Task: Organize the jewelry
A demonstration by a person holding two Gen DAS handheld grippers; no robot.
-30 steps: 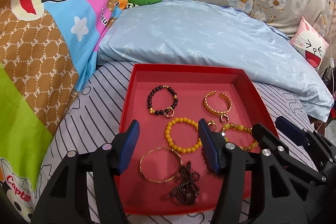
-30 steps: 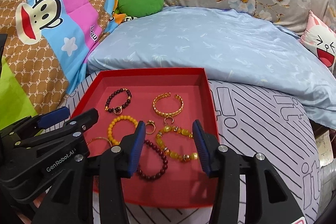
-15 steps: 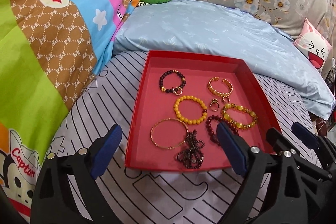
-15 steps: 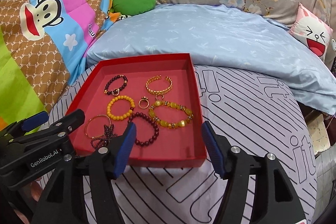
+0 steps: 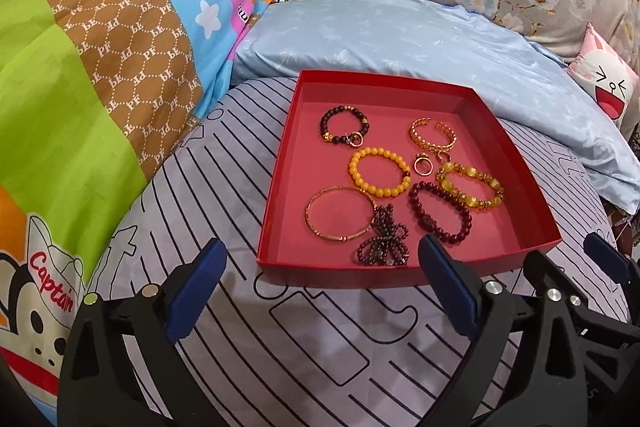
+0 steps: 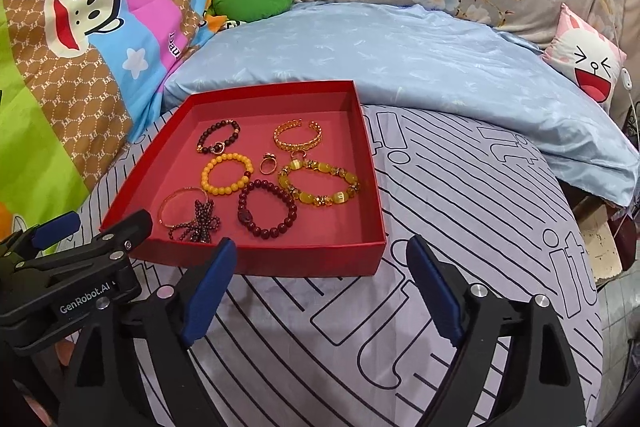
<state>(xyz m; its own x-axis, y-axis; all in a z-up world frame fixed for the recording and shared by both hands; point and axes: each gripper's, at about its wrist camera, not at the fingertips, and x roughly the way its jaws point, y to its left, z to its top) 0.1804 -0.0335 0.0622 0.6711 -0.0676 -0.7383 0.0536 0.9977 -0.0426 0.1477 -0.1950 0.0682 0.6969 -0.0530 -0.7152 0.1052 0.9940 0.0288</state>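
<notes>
Jewelry tray, both jaws spreading

Bracelets lie in my red tray (image 5: 280,219), centre of the left view; my left hand-held gripper (image 5: 322,293) is opening, nothing between its jaws. I should descend on one piece, clear of neighbours.

Right view: right hand-held gripper (image 6: 318,291) also opening, empty, below the tray on the striped bed (image 6: 460,227). Pillows line the top.
</notes>
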